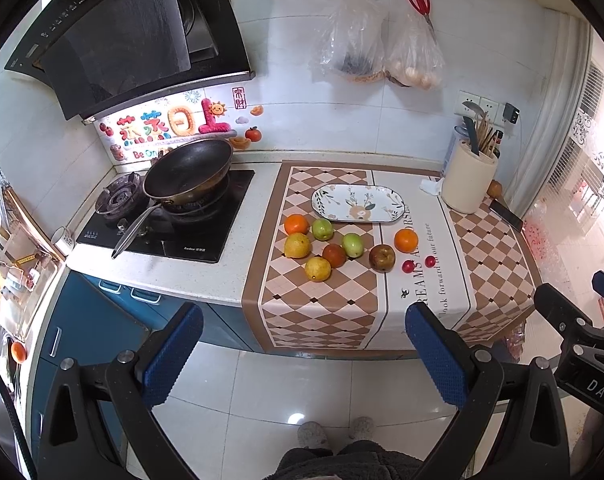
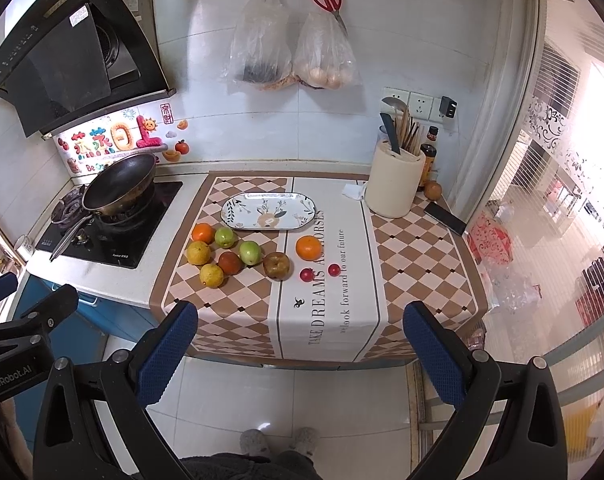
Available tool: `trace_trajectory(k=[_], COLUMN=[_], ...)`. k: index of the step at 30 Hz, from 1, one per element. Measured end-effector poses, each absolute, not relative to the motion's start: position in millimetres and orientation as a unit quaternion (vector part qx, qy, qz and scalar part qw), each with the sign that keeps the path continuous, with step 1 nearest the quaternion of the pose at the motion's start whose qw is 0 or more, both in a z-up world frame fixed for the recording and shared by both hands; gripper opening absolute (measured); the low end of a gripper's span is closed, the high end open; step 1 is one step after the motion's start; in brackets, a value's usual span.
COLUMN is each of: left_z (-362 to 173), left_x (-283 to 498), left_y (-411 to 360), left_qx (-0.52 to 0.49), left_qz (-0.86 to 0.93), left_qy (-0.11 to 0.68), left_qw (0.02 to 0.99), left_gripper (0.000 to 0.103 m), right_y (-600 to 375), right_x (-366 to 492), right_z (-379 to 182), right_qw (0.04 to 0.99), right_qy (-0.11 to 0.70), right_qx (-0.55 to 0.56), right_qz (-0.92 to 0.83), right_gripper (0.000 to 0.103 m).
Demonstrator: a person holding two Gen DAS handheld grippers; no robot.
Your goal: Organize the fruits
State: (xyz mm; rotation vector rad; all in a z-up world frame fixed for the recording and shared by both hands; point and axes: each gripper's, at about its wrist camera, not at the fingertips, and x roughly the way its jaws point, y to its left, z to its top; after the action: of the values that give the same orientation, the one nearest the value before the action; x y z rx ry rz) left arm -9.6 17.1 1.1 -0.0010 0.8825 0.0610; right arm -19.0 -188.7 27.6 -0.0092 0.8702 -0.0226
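Observation:
Several fruits lie on the checked cloth (image 1: 322,312) in front of an empty oval patterned plate (image 1: 358,203) (image 2: 267,210): two oranges (image 1: 296,224) (image 1: 406,240), two green apples (image 1: 322,229) (image 1: 352,244), two yellow fruits (image 1: 297,245) (image 1: 317,269), a dark red fruit (image 1: 334,255), a brown one (image 1: 382,257) and two small red ones (image 1: 408,266) (image 1: 430,261). My left gripper (image 1: 304,354) and right gripper (image 2: 299,354) are both open and empty, held over the floor short of the counter's front edge. The same fruits show in the right wrist view, such as the orange (image 2: 308,247).
A black wok (image 1: 187,172) sits on the stove at the left. A cream utensil holder (image 1: 468,182), a phone (image 1: 506,215) and bottles (image 2: 427,164) stand at the right. Bags (image 1: 356,40) and red scissors (image 1: 420,0) hang on the wall. The person's slippers (image 1: 334,432) show on the floor.

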Motion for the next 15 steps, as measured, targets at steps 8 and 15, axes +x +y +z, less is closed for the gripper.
trace_trajectory(k=[8, 15], left_z=[0.5, 1.0], left_x=[-10.4, -10.3], left_y=[18.8, 18.5], left_qx=[0.000, 0.001], left_qz=[0.029, 0.030], left_qy=[0.425, 0.424], left_qw=[0.905, 0.905], left_gripper=[0.103, 0.103], right_y=[-192.7, -196.0], right_x=[-16.5, -15.5], right_z=[26.6, 27.0], right_qw=[0.907, 0.908], right_qy=[0.421, 0.419], right_qx=[-0.003, 0.000], right_qz=[-0.006, -0.006], right_gripper=[0.103, 0.103])
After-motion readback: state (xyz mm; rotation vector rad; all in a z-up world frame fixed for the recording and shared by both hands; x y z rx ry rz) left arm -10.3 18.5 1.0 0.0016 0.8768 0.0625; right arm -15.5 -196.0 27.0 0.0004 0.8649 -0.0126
